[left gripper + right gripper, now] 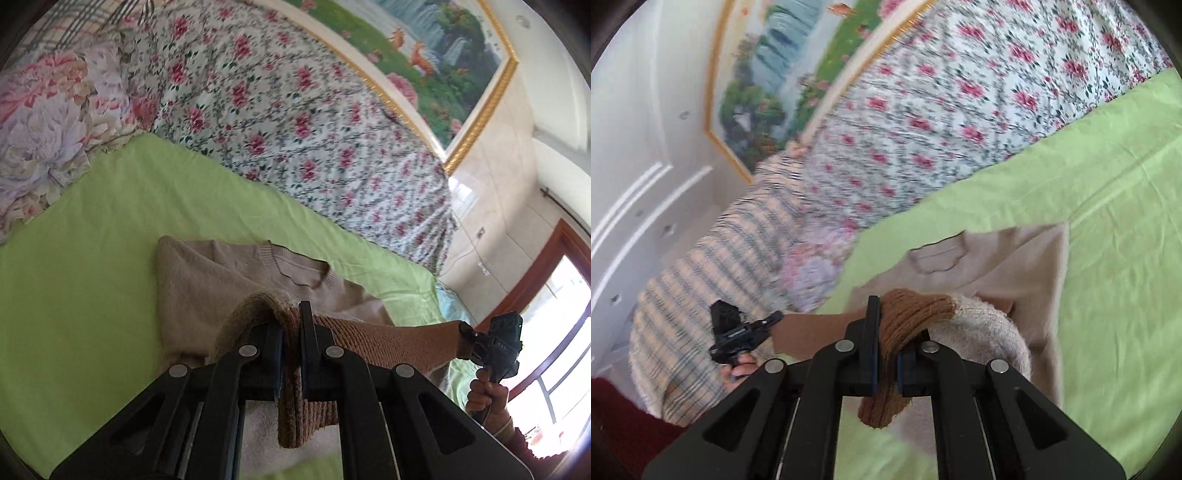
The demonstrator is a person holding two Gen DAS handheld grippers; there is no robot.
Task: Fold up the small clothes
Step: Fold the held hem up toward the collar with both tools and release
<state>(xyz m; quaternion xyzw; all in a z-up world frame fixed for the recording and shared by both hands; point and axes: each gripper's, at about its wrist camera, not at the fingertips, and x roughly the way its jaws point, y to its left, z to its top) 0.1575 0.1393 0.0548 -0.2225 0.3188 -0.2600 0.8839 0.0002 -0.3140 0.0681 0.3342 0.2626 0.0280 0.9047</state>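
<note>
A beige knit sweater (207,288) with a brown ribbed hem lies on the green sheet (92,258), neck opening (295,273) away from me. My left gripper (291,328) is shut on the brown hem (295,406) at one corner and holds it lifted. My right gripper (888,325) is shut on the hem's other corner (905,325). The hem stretches taut between the two. The right gripper also shows in the left wrist view (476,341), and the left gripper in the right wrist view (772,321). The sweater body (1015,266) sags below.
A floral quilt (295,110) lies bunched along the far side of the bed. A floral pillow (40,133) and a plaid pillow (713,273) sit at the head end. A framed landscape picture (443,66) hangs on the wall. A window (554,332) is at the right.
</note>
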